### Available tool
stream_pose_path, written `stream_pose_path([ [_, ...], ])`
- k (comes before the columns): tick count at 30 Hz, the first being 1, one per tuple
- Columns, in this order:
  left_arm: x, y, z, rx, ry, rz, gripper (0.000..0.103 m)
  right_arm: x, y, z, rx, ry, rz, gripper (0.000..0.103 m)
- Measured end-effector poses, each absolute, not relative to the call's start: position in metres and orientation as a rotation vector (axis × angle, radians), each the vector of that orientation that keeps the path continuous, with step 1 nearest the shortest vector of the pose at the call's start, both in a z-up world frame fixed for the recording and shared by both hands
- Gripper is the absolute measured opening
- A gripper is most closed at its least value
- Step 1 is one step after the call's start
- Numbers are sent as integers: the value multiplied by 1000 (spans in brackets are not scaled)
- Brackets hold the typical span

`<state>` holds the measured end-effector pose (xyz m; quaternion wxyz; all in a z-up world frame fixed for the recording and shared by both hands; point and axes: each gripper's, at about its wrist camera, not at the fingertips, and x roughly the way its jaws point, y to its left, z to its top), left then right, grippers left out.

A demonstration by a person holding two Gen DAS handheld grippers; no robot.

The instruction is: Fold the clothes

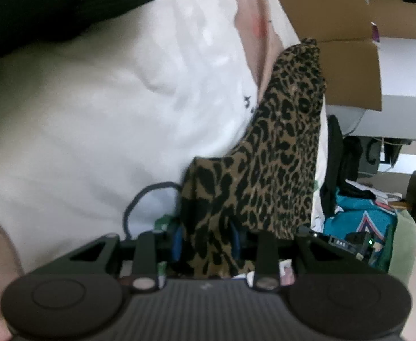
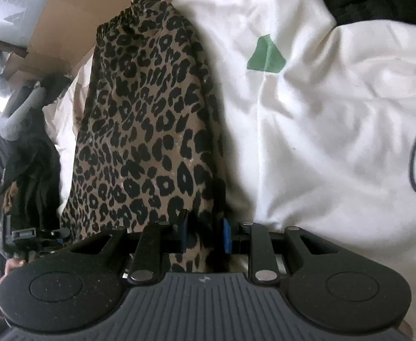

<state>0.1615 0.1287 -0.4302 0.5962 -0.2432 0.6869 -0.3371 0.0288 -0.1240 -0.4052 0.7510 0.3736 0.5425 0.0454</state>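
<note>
A leopard-print garment hangs stretched in a long narrow strip in front of white bedding. My left gripper is shut on its lower end, with the fabric bunched between the blue pads. In the right wrist view the same leopard-print garment runs up to a gathered, elastic-looking edge at the top. My right gripper is shut on its near end, and the cloth fills the gap between the blue pads.
White bedding with a green patch lies behind. Cardboard boxes stand at the back. A teal garment and dark clothes lie at the side. A grey hooked bar sticks out at the left.
</note>
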Motion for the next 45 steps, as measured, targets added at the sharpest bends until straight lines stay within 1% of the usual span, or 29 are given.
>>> stream_pose_path([
  [3,162,126,-430,-573,1594,-805,36,32,-123,-405,829,1167,129,24],
  [4,162,126,-429,-572,1597,-814,36,33,-122,-403,828,1157,144,21],
  [8,156,125,-431,-548,1630,-845,36,31,-124,-399,853,1149,152,21],
  [12,154,126,-435,-550,1644,-833,29,32,-123,-407,834,1183,130,22],
  [17,157,122,-439,-584,1611,-833,30,35,-128,-415,874,1174,123,23],
  [21,157,123,-444,-634,1626,-830,30,37,-129,-421,888,1172,132,25],
  [22,157,123,-444,-636,1631,-829,29,37,-130,-421,893,1171,135,23],
  [23,155,122,-443,-617,1633,-834,25,36,-131,-421,895,1170,139,23],
  [24,154,120,-442,-595,1634,-837,19,36,-131,-421,897,1169,142,14],
  [25,154,119,-440,-571,1636,-837,16,36,-131,-421,896,1170,145,9],
  [27,156,120,-437,-557,1640,-827,8,36,-131,-419,894,1172,148,5],
  [28,156,120,-435,-553,1641,-822,7,35,-131,-417,895,1168,149,3],
  [31,155,121,-423,-531,1629,-828,6,34,-131,-411,896,1157,151,2],
  [37,153,129,-396,-518,1601,-839,5,31,-125,-391,866,1134,181,2],
  [45,148,143,-373,-494,1617,-828,5,20,-125,-369,871,1139,248,2],
])
